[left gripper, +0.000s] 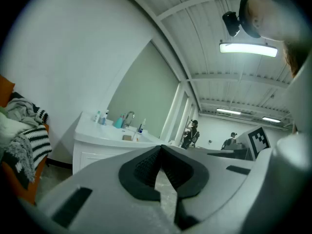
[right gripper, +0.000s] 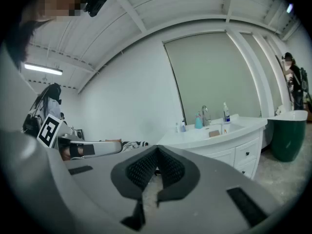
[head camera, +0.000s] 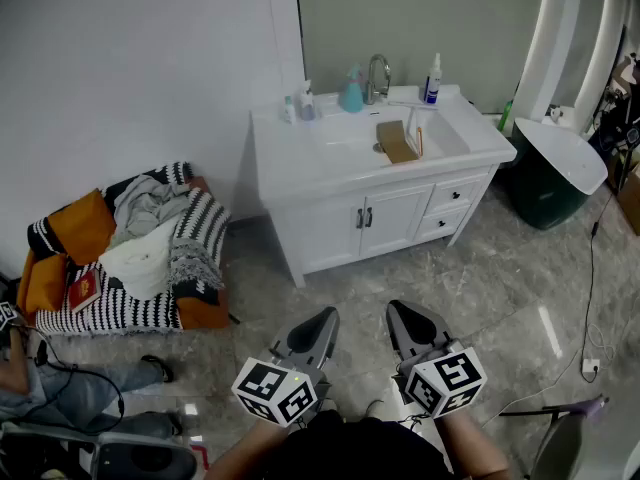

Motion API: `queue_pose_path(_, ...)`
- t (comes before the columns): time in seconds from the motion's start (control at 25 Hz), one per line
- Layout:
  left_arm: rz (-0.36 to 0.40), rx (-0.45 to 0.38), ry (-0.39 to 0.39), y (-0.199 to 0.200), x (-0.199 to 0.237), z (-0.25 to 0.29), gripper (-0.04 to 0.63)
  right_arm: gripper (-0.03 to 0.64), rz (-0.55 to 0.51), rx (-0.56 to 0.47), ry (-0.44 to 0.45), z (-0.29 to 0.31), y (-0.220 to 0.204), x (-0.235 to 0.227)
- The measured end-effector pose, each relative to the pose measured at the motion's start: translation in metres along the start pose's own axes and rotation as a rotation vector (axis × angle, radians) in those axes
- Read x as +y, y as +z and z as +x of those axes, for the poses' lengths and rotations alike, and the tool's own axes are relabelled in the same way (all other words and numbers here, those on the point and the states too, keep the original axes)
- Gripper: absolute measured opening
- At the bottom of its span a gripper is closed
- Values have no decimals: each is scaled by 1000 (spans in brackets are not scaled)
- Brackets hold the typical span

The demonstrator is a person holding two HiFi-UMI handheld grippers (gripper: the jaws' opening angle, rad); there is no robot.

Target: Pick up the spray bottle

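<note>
A teal spray bottle (head camera: 352, 90) stands at the back of the white vanity top (head camera: 290, 153), just left of the faucet (head camera: 378, 76). It also shows small and far off in the left gripper view as the teal spray bottle (left gripper: 118, 122) and in the right gripper view (right gripper: 198, 122). My left gripper (head camera: 325, 320) and right gripper (head camera: 400, 313) hover side by side low over the floor, well short of the vanity. Both are shut with nothing between the pads, seen as the left gripper (left gripper: 160, 147) and the right gripper (right gripper: 157, 148).
A white bottle with a blue cap (head camera: 433, 78) stands right of the faucet, small bottles (head camera: 298, 104) at the left, a brown item (head camera: 397, 141) in the basin. A seat piled with clothes (head camera: 130, 248) is left, a green bin (head camera: 555, 173) right, cables (head camera: 590, 298) cross the floor.
</note>
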State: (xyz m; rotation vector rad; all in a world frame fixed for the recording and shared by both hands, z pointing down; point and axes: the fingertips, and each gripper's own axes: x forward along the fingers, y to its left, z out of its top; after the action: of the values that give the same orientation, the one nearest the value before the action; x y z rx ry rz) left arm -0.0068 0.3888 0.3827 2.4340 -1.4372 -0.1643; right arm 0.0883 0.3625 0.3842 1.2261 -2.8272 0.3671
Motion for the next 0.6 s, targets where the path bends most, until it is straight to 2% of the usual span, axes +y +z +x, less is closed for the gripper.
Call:
queue_pose_path(0.24,-28,-6,-5,3,9,-1,8,6,28,-24,1,6,3,3)
queue_pose_path(0.6,-31,23,-7,3,35,-8,8,6,38,4,-14,33,-4,15)
